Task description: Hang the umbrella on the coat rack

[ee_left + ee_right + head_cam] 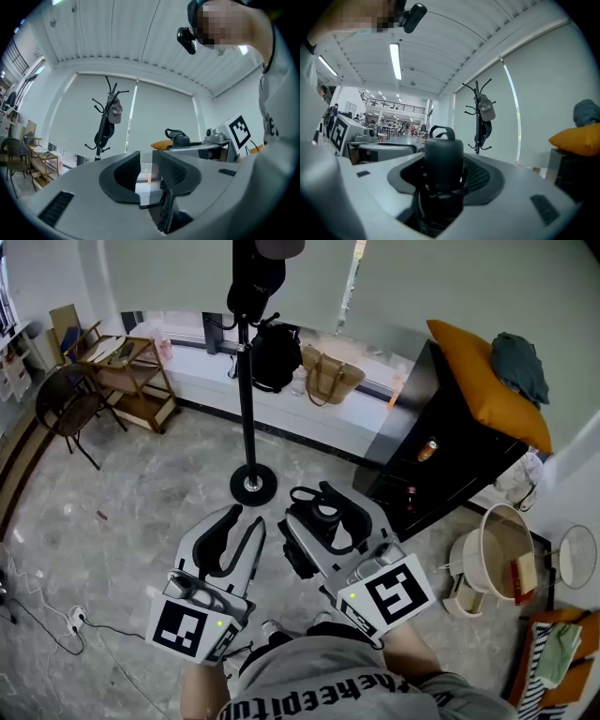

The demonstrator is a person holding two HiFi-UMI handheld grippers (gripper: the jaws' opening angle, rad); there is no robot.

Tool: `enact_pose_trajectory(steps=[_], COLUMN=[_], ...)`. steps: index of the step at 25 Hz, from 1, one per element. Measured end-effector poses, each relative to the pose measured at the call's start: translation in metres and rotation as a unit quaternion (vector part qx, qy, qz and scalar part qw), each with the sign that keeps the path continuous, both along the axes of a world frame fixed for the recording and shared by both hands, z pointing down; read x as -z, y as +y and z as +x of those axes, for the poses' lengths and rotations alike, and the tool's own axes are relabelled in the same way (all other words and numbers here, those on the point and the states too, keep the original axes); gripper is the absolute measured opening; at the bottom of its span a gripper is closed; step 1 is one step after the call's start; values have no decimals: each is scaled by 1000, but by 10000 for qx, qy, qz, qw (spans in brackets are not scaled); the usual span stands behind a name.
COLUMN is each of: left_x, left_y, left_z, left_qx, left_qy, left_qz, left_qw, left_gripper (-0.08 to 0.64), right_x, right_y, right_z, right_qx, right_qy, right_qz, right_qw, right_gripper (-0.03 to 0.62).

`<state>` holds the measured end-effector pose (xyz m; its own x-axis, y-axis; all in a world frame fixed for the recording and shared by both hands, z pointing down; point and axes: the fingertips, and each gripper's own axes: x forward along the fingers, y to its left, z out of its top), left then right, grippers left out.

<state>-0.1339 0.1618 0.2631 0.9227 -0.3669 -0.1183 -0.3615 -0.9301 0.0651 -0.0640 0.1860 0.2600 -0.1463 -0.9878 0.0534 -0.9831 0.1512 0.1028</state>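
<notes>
The black coat rack [247, 381] stands on its round base straight ahead, with a cap and black bags on its upper hooks; it also shows in both gripper views [108, 119] [480, 117]. A folded black umbrella [323, 514] with a wrist loop sits upright between the jaws of my right gripper [328, 509], which is shut on it; its handle [443, 161] fills the middle of the right gripper view. My left gripper [242, 521] is beside it, jaws open with nothing between them [145, 164]. Both grippers are short of the rack's base.
A black cabinet [441, 446] with an orange cushion [492, 390] stands at the right. A tan handbag [330, 379] rests on the window ledge. A wooden cart [131, 376] and a chair [67, 409] stand at left. A white basket [497, 559] is at right, cables [75, 620] lie at left.
</notes>
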Motion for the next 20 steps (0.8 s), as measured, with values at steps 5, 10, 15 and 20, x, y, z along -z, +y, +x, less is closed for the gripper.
enact_pose_trajectory(steps=[5,10,15,20], left_x=[-4,-13,-6,-15], left_y=[-3,-8,-29,-55], left_z=[-3,-8,-5,2], left_qx=[-112,-42,274,602], left_qy=[-29,-105,99,-188], left_qz=[-26,-22,66,-211], left_qw=[9999,9999,9996,9978], left_gripper=[127,127,31,15], right_x=[-3,-14,-21,-19], right_y=[0,-5,-25,-50], right_z=[1,-2,5,19], right_qx=[-160,-210,-93,119], right_qy=[-171,-89,-23,-138], right_qz=[21,-84,-121,-78], right_qw=[9997,9997,9999,9998], right_gripper=[236,236,236,236])
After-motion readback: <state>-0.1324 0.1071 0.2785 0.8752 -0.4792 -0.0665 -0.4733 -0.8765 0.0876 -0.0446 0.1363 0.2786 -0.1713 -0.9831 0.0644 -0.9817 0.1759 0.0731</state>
